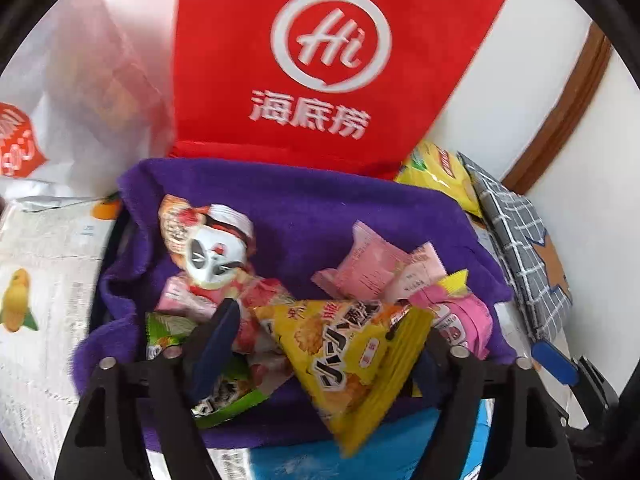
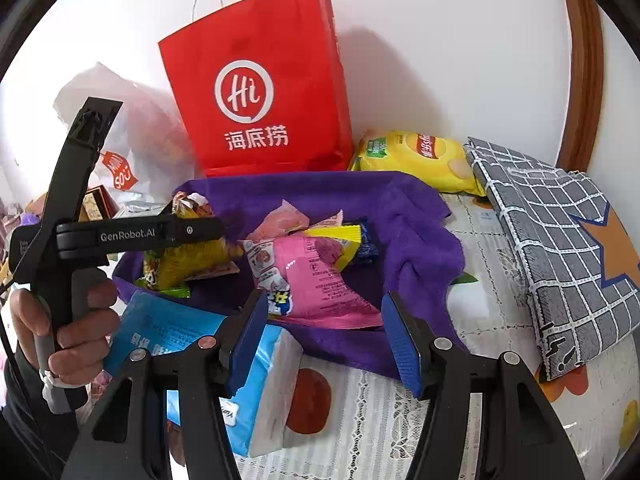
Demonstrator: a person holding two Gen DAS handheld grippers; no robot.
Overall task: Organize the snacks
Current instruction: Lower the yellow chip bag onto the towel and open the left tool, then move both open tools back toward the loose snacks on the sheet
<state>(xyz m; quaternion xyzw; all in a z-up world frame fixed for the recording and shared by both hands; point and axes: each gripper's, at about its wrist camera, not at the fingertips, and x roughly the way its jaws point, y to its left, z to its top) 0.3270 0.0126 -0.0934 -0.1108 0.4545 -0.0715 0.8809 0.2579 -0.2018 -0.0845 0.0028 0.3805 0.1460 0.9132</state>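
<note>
Landmark: purple towel (image 2: 404, 216), spread on the patterned tablecloth (image 2: 480, 264).

Snacks lie heaped on the towel: yellow triangular packet (image 1: 344, 356), green packet (image 1: 224, 392), pink packets (image 1: 372, 264), a red-and-white packet (image 1: 208, 240) toward the towel's far left. From the right wrist view a large pink packet (image 2: 316, 276) sits at the towel's middle.

Left gripper (image 1: 324, 348): over the towel's near edge, jaws apart. The yellow triangular packet lies between the fingers, tilted; the pads do not visibly press on it. A hand (image 2: 68, 332) holds this gripper's handle, left of the towel.

Right gripper (image 2: 326, 336): near edge of the towel, jaws apart, nothing between the blue pads (image 2: 402, 340); the large pink packet is just beyond them.

Behind the towel: red paper bag (image 2: 260, 88) standing upright against the wall. Right of the bag, behind the towel's far right corner: yellow chip bag (image 2: 420, 160). Right of the towel: grey checked cloth (image 2: 560, 248). At the towel's near left edge: blue tissue pack (image 2: 256, 392).
</note>
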